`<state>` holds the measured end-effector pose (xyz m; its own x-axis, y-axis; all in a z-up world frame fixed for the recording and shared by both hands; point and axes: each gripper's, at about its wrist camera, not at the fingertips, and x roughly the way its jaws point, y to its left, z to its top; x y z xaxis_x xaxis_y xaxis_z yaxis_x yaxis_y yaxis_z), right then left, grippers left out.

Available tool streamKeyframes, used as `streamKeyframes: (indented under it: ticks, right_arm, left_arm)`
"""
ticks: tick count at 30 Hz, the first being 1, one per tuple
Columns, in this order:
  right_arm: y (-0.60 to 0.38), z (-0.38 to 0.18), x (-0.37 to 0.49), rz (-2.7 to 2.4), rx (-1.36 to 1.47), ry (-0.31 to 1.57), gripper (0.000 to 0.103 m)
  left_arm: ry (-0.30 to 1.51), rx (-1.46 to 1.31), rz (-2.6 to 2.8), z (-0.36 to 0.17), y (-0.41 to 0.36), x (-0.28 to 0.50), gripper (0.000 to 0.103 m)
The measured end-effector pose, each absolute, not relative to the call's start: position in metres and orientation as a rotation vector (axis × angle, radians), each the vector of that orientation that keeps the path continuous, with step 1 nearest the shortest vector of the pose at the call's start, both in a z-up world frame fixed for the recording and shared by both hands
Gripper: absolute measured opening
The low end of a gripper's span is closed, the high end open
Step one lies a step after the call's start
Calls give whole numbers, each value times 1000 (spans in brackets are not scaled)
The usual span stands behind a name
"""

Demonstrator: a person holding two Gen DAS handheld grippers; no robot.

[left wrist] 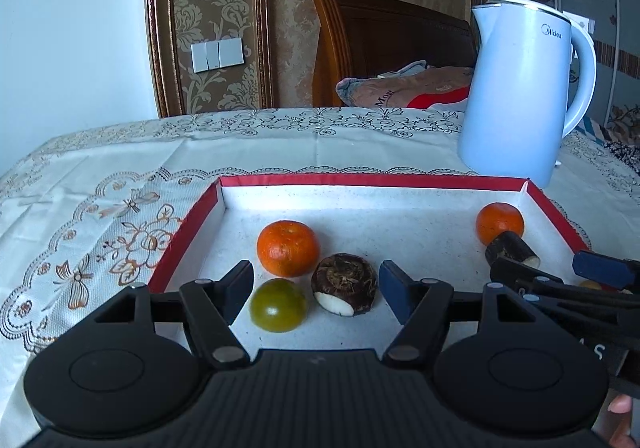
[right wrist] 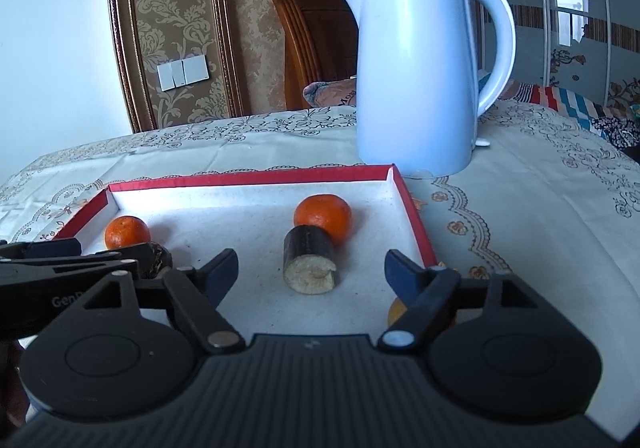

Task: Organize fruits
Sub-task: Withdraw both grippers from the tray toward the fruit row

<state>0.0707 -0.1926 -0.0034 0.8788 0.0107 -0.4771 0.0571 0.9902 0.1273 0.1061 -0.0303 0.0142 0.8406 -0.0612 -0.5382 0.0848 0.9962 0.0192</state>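
Observation:
A red-rimmed white tray point(left wrist: 188, 236) holds the fruits. In the left wrist view my left gripper point(left wrist: 316, 288) is open, with a green tangerine point(left wrist: 279, 305) and a dark water chestnut point(left wrist: 345, 283) between its fingers and an orange tangerine point(left wrist: 288, 247) just beyond. A second orange tangerine point(left wrist: 500, 223) and a dark sugarcane piece point(left wrist: 512, 249) lie at the right. In the right wrist view my right gripper point(right wrist: 310, 270) is open around the sugarcane piece point(right wrist: 310, 264), the orange tangerine point(right wrist: 323, 217) behind it. A small yellow fruit point(right wrist: 396, 310) peeks by the right finger.
A pale blue kettle point(left wrist: 520, 92) stands on the embroidered tablecloth point(left wrist: 100, 188) just behind the tray's far right corner. It also shows in the right wrist view point(right wrist: 420, 68). A wooden headboard and bedding lie beyond the table.

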Motion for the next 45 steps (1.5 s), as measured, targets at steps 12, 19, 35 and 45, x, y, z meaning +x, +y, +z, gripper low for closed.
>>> streamKeyframes:
  ticks: [12,19,35,45]
  right_arm:
    - [-192,-2,55,-11,151,474,81]
    - [-192,2,34,1,168,439,85]
    - [-190,-3,-9,58,185,444,85]
    - [-187,-8,-21,78,181,459,89]
  left_arm:
    - [528,41,-92,18,-25,82,69]
    - [520,29,-97,17,-18,61,69]
    - [562,-79,-90,7,30,15,70]
    - [566,-55,-98,6,35,9,71]
